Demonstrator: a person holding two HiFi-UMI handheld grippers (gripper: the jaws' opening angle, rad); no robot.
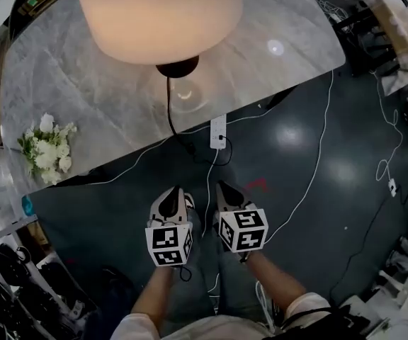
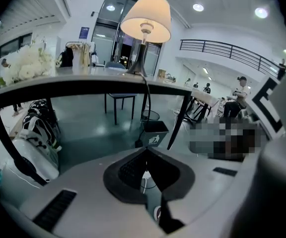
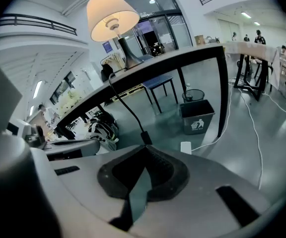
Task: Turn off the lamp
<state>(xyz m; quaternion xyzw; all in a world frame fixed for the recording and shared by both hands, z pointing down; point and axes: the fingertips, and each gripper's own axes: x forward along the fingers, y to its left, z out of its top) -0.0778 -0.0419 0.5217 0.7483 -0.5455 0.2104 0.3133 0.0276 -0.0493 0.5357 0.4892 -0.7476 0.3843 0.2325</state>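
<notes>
The lamp is lit, and its cream shade (image 1: 158, 9) glows over the marble table (image 1: 62, 69). Its black base (image 1: 178, 66) stands near the table's front edge. A black cord (image 1: 169, 115) drops from the base to a white power strip (image 1: 218, 131) on the floor. My left gripper (image 1: 172, 192) and right gripper (image 1: 223, 187) hang side by side over the floor, short of the table, both shut and empty. The lamp (image 2: 146, 20) shows far ahead in the left gripper view. In the right gripper view the lamp (image 3: 112, 15) and a black block on the cord (image 3: 145, 137) show.
White flowers (image 1: 48, 149) lie at the table's left end. White cables (image 1: 317, 161) trail over the dark floor to the right. A grey bin (image 3: 196, 117) stands under the table, past a black table leg (image 3: 223, 90). Bags (image 1: 20, 289) crowd the lower left.
</notes>
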